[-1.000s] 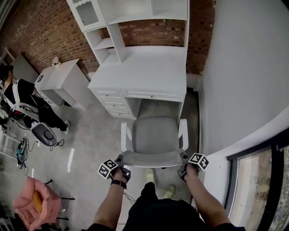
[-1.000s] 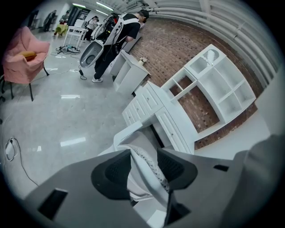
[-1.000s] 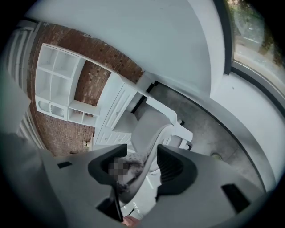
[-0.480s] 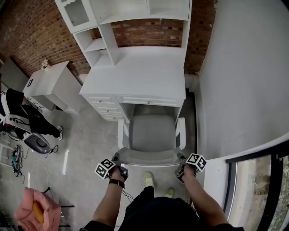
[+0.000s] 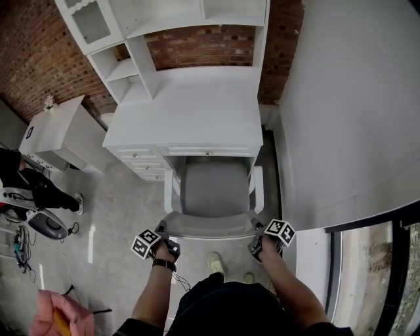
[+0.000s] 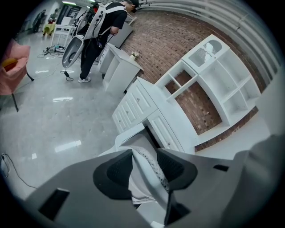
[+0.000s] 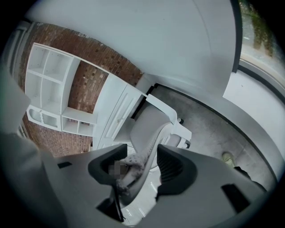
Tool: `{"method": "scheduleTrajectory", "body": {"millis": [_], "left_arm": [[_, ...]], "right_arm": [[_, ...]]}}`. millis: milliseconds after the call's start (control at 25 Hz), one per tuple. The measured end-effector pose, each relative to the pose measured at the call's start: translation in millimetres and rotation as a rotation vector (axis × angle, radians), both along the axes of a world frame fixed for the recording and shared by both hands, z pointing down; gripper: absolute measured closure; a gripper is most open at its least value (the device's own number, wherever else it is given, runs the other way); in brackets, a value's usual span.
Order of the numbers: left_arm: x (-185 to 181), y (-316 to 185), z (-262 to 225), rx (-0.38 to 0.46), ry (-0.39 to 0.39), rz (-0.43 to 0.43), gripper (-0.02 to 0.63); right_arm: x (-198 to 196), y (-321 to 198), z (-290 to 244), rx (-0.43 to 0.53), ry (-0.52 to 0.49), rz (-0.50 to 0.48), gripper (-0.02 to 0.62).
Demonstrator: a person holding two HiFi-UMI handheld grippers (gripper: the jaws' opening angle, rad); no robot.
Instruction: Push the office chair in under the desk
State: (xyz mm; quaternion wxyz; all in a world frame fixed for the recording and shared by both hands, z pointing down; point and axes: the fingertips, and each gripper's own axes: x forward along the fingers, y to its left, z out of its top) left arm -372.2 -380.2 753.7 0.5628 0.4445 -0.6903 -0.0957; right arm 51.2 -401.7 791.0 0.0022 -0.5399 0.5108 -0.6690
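The grey office chair (image 5: 213, 187) with white armrests stands at the white desk (image 5: 190, 111), the front of its seat at the desk's drawer edge. My left gripper (image 5: 169, 237) is shut on the left end of the backrest's top edge (image 5: 207, 226). My right gripper (image 5: 256, 236) is shut on its right end. In the left gripper view the backrest edge (image 6: 139, 187) runs between the jaws of the left gripper (image 6: 144, 171), with the desk drawers (image 6: 133, 104) beyond. In the right gripper view the backrest (image 7: 147, 133) passes between the jaws of the right gripper (image 7: 142, 167).
A white hutch (image 5: 164, 20) rises over the desk against the brick wall (image 5: 39, 59). A small white cabinet (image 5: 56, 131) and a person (image 5: 26, 184) are at the left. A white wall (image 5: 341, 98) runs close along the chair's right. A pink seat (image 5: 52, 315) is at bottom left.
The chair has rolled forward toward the desk, and its seat front now reaches the drawer edge. Both grippers moved forward with the backrest, grips unchanged.
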Motion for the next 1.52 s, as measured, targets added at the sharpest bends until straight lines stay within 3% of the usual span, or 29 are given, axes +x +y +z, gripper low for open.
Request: {"method": "scheduleTrajectory", "body": {"millis": [560, 1520], "left_arm": [[-16, -46, 1, 0.007, 0.015, 0.022, 0.437], [-24, -85, -1, 0.045, 0.033, 0.020, 0.434]], "right_arm": [[-17, -27, 0, -0.013, -0.015, 0.032, 0.397], [-29, -63, -1, -0.026, -0.039, -0.018, 0.391]]}}
